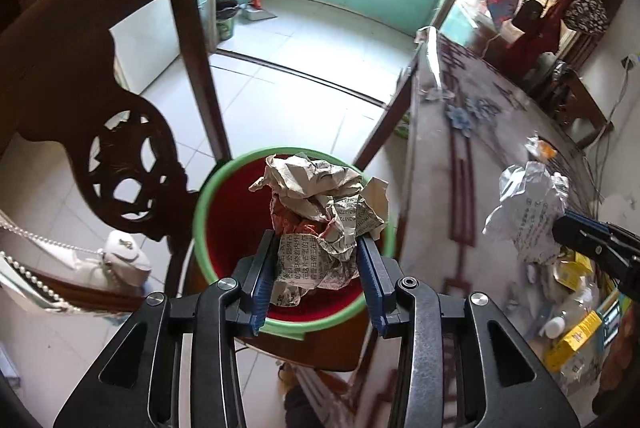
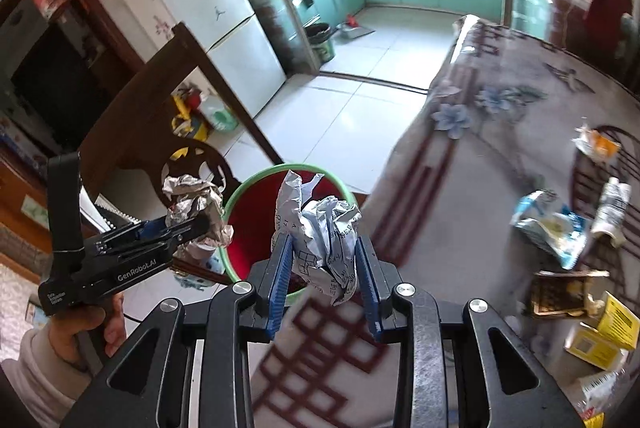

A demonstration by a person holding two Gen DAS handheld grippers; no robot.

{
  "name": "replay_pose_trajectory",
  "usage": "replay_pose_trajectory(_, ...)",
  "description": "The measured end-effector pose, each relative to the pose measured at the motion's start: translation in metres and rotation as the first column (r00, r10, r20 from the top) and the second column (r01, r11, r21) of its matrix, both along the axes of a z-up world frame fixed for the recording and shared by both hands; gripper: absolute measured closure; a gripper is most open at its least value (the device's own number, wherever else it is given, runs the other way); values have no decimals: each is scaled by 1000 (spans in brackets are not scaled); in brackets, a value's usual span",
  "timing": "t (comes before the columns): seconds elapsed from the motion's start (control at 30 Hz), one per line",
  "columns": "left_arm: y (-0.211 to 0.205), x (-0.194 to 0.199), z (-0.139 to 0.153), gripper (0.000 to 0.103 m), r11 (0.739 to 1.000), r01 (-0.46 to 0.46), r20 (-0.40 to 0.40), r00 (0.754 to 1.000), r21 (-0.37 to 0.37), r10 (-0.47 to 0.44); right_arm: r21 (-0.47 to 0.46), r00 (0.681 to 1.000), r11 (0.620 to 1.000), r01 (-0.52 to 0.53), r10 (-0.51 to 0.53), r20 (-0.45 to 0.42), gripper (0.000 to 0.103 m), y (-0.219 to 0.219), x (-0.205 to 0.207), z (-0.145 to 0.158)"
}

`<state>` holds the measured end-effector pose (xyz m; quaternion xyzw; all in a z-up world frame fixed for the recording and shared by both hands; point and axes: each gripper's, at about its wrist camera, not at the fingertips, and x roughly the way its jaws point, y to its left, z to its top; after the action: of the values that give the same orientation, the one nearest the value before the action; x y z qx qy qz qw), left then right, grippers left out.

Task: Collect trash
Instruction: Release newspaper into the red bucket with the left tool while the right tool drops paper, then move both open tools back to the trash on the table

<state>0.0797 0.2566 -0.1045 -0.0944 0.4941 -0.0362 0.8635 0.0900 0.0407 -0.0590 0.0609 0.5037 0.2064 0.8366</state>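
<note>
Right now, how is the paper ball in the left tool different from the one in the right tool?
The left paper ball is brownish newspaper with red patches; the right paper ball is pale bluish-white. The left paper ball looks bulkier, the right paper ball narrower. The left one hangs over the bin; the right one sits nearer the table. Both are crumpled, printed and pinched.

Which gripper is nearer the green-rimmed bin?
Left. The left gripper, shut on a newspaper wad, is over the bin opening. The right gripper, shut on a white paper wad, is over the table edge beside it.
</note>
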Motion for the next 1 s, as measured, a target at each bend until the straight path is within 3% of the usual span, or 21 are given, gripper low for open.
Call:
replay_pose_trajectory(0.3,17,11,-11,65,1000,-30,-24,999,4,30,-21,999,999,-44,43,-29,73,29,16,-14)
replay_pose_trajectory(0.83,19,17,-14,65,999,-34,-31,999,8,35,-22,996,997,-71,70,-45,73,42,24,-21)
replay_pose_trajectory(0.93,21,18,-14,60,999,-46,-29,998,4,46,-6,997,998,-69,69,-29,68,42,26,-21)
replay_pose_trajectory(1.0,24,19,-13,46,997,-72,-29,997,1,72,-9,998,998,-63,63,-30,61,44,30,-21)
